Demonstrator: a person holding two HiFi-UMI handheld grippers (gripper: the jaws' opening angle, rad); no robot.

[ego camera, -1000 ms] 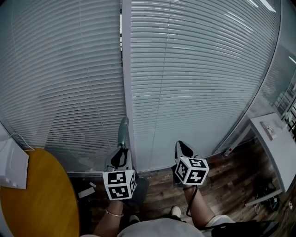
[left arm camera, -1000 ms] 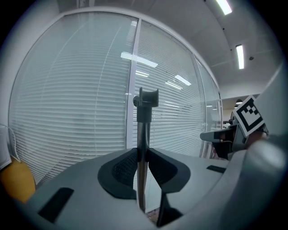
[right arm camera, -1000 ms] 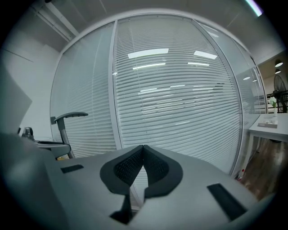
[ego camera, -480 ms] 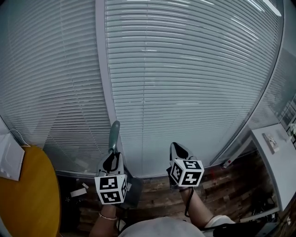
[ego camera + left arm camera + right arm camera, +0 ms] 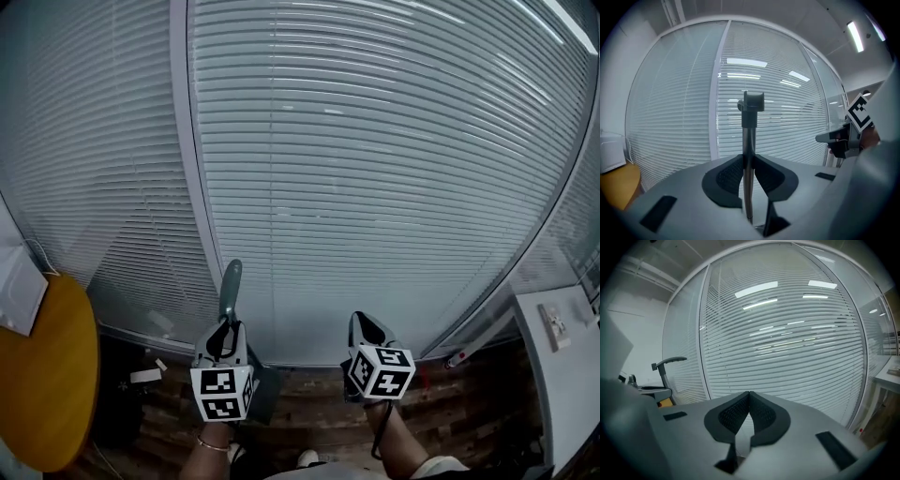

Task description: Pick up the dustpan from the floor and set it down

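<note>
My left gripper is shut on the dustpan's thin upright pole. The pole's grey-green grip sticks up above the jaws, and in the left gripper view its top stands against the blinds. The dark pan hangs below the gripper, over the wooden floor, mostly hidden by the marker cube. My right gripper is level with it to the right, and its pads meet with nothing between them. The right gripper view shows the dustpan handle at far left.
Closed white blinds fill the wall ahead, split by a white post. A round wooden table is at the left and a white desk at the right. A small white box lies on the plank floor.
Both grippers have travelled along the blinds, the left one still gripping the dustpan pole. In the head view the white post and the round table have slid left, and less of the floor shows.
</note>
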